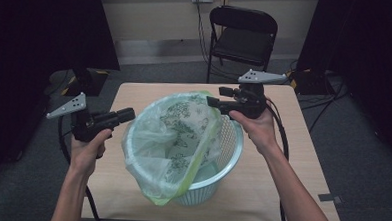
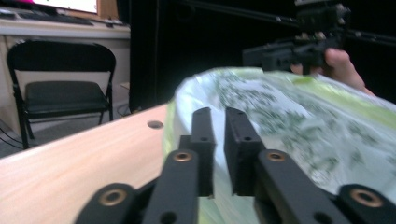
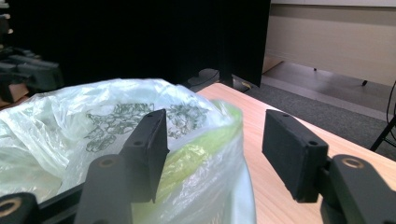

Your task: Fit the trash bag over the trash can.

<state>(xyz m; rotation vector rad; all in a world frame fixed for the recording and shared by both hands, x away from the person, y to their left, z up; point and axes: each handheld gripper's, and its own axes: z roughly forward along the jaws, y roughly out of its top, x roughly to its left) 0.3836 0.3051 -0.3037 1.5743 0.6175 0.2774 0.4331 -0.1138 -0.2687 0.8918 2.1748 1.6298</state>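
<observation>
I have the table point(image 1: 292, 145) under me with a white basket point(image 1: 229, 157) standing at its middle, and a thin printed bag point(image 1: 172, 139) draped in and over it. The bag's mouth is not yet seated: it bulges up above the rim and a fold hangs down the near outside wall, while the far right rim of the basket is bare.

I judge the step in hand to be lining the basket, spreading the bag's mouth so it can be pulled over the rim.

My right gripper point(image 1: 215, 102) sits at the far rim, jaws standing apart with the bag's green hem point(image 3: 201, 149) lying between them; the pads do not press on it. My left gripper point(image 1: 127, 114) is at the bag's left side, jaws drawn nearly together, a narrow gap showing and no plastic pinched there that I can see.

Next I'd close the right jaws on the hem, take a pinch with the left, then draw both outward and down over the rim.
</observation>
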